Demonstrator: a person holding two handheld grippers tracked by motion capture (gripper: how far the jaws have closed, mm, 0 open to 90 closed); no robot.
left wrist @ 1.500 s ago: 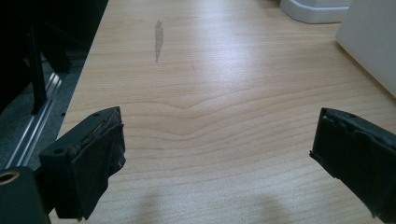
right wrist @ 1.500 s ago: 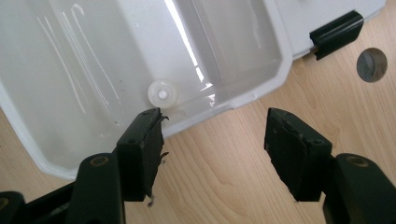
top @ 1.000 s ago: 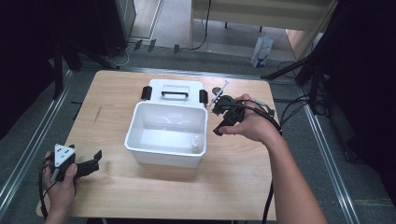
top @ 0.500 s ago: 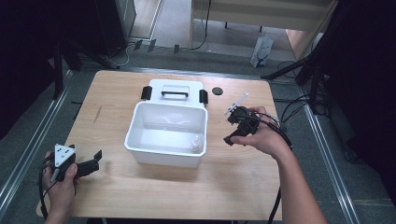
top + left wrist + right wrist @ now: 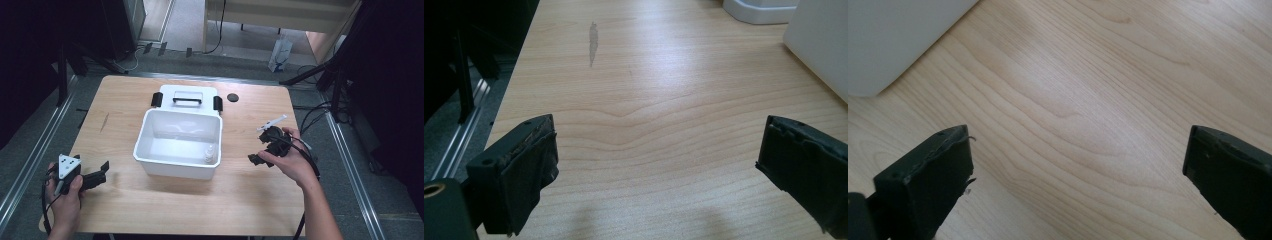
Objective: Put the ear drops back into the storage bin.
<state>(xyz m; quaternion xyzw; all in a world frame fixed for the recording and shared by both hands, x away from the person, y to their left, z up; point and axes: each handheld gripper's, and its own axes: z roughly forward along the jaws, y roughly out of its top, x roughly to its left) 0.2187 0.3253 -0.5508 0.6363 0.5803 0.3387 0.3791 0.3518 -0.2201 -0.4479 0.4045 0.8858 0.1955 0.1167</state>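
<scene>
Since the earlier frames, the right gripper (image 5: pixel 257 159) has moved from beside the lid (image 5: pixel 186 96) toward the person, along the right side of the bench (image 5: pixel 150 205), and now sits right of the white box (image 5: pixel 175 165), apart from it. Left gripper (image 5: pixel 102 175) is unchanged at the near left corner of the bench.

High view: the open white box stands mid-bench with a small white bottle (image 5: pixel 210 152) inside at its near right corner. The lid with black clips lies touching the box's far side; a small black disc (image 5: pixel 232 97) lies just right of the lid.

Left gripper view: jaws wide apart over bare wood, holding nothing; the box wall (image 5: pixel 819 45) shows at the right edge.

Right gripper view: jaws wide apart and empty, with a box corner (image 5: pixel 898 40) at upper left.
</scene>
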